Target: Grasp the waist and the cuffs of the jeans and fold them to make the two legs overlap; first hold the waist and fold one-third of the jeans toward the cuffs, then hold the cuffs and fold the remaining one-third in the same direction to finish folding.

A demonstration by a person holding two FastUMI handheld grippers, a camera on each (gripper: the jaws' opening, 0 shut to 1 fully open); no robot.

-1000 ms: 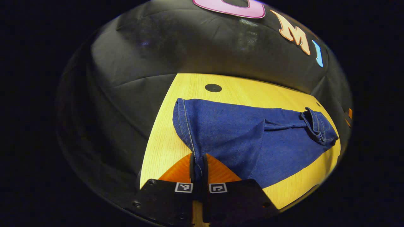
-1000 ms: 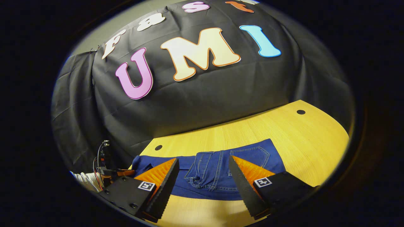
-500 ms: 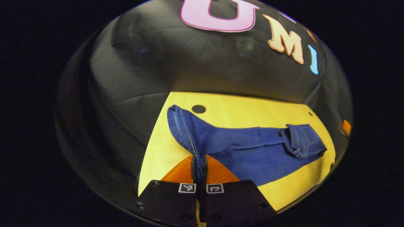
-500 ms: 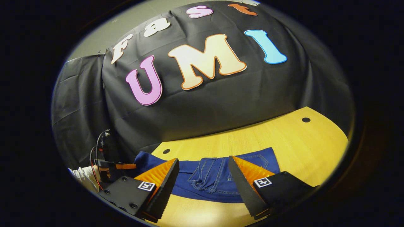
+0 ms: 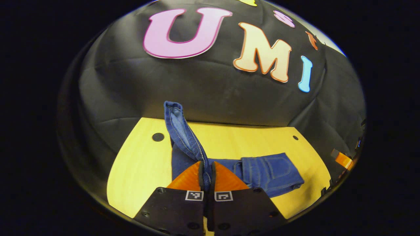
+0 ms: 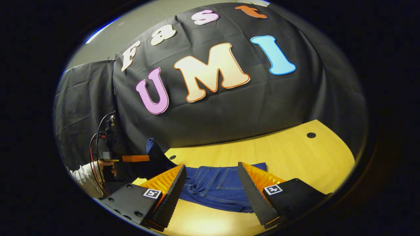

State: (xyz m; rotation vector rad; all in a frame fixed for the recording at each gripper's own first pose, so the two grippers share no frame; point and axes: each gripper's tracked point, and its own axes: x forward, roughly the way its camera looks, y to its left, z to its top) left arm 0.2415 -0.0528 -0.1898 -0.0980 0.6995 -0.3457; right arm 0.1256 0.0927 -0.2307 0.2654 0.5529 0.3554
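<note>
Left gripper view: left gripper (image 5: 206, 173) pinches 1 jeans (image 5: 269, 170) cuff (image 5: 183, 131) raised; right gripper (image 6: 211, 183) spread, 2 fingers apart.

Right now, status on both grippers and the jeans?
Left gripper shut on cuff, raised. Right gripper open, above folded waist. Jeans on table. Nothing blocking.

Both gripper views look low across the yellow wooden table (image 5: 137, 170) toward the booth wall, sharing the folded blue denim jeans (image 6: 216, 188).
</note>
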